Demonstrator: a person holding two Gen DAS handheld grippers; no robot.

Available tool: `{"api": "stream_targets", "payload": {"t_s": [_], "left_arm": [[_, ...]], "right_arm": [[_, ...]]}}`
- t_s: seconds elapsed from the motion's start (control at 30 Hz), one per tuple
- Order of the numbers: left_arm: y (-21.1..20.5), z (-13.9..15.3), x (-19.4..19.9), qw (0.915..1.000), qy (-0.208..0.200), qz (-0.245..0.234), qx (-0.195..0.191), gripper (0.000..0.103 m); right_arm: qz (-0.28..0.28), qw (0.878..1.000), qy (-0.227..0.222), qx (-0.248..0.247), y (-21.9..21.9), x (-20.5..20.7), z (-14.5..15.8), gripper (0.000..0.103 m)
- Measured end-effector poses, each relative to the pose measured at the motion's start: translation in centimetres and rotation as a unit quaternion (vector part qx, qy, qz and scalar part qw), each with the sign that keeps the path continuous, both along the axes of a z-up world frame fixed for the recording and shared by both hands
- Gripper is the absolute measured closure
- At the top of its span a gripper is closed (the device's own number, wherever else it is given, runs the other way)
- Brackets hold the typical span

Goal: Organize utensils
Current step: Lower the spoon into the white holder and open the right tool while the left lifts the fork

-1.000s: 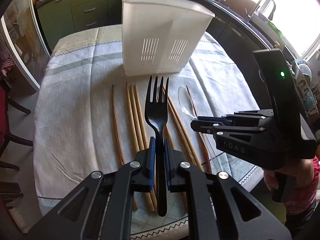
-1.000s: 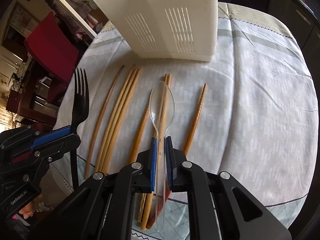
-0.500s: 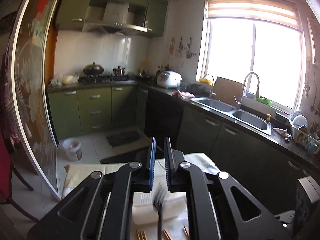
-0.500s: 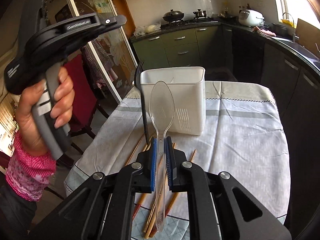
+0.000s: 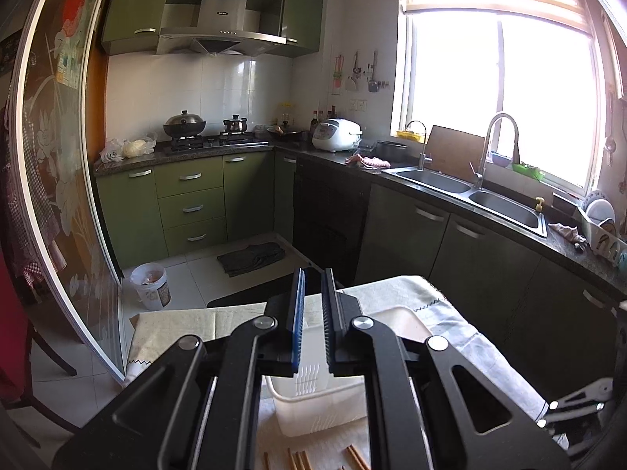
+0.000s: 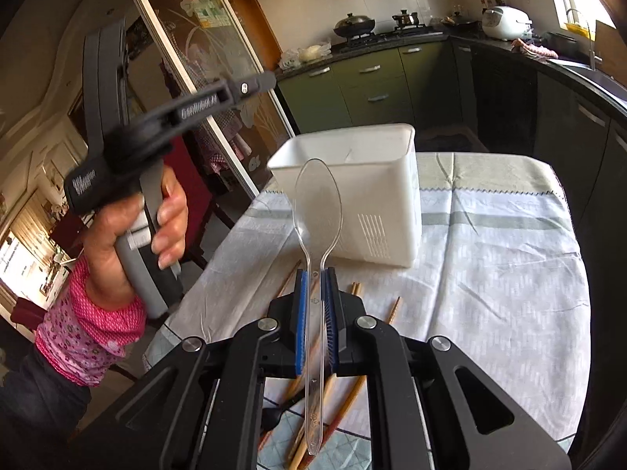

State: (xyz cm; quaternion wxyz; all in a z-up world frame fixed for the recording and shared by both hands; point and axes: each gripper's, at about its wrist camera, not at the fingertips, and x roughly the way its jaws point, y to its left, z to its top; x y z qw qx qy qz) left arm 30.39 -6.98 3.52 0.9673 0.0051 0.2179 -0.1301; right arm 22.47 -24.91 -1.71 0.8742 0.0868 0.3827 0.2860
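The right gripper (image 6: 314,315) grips the clear spoon (image 6: 317,211), its long axis pointing ahead at the white bin (image 6: 376,196). The left gripper (image 5: 311,327) looks shut, empty in its own view; the bin lies below it.

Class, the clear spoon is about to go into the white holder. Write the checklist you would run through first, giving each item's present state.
1. Grip of the right tongs on the clear spoon: ok, clamped on the handle.
2. Upright white holder: ok.
3. Path from spoon to holder free: ok.
4. Utensil in the left tongs: not ok, nothing shows between their pads.
5. All chopsticks sorted: not ok, several lie on the tablecloth.
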Motion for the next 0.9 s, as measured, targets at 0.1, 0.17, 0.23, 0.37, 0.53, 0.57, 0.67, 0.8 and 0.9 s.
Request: {"api": "stream_targets", "payload": {"t_s": [0.1,0.17,0.23,0.37,0.53,0.57,0.67,0.8,0.9], "left_arm": [[0.5,-0.9,-1.9,0.9999,0.000,-0.013,0.010,0.094],[1.0,-1.6,-3.0,0.9997,0.003,-0.021,0.011,0.094],[1.5,-2.2,-4.1,0.9995,0.012,-0.027,0.006,0.094],[2.7,-3.2,-7.3,0.9991,0.019,-0.036,-0.012,0.094],[3.6,-3.4,-11.2,0.9990,0.005,-0.043,0.002,0.094],[3.9,-3.4,-11.7,0.9990,0.007,-0.044,0.000,0.094],[4.7,-3.2,-12.6,0.9988,0.012,-0.045,-0.012,0.094],[4.8,-3.0,-13.3,0.9985,0.015,-0.046,-0.025,0.090],[4.4,-2.8,-13.4,0.9982,0.016,-0.050,-0.029,0.089]], "right_arm": [[-0.028,0.998,-0.049,0.009,-0.3,0.8,2.9,0.093],[-0.060,0.993,-0.097,0.009,-0.3,2.0,5.1,0.093],[-0.093,0.986,-0.140,0.015,-0.1,3.7,7.0,0.093],[-0.142,0.968,-0.204,0.022,1.1,7.7,8.7,0.093],[-0.157,0.965,-0.210,0.008,2.8,11.6,6.8,0.093],[-0.159,0.965,-0.209,0.003,3.0,12.3,6.2,0.093],[-0.155,0.966,-0.207,-0.005,3.4,12.9,4.7,0.093],[-0.141,0.968,-0.208,-0.019,3.8,12.3,3.8,0.093],[-0.134,0.966,-0.218,-0.039,4.1,11.5,3.5,0.093]]}}
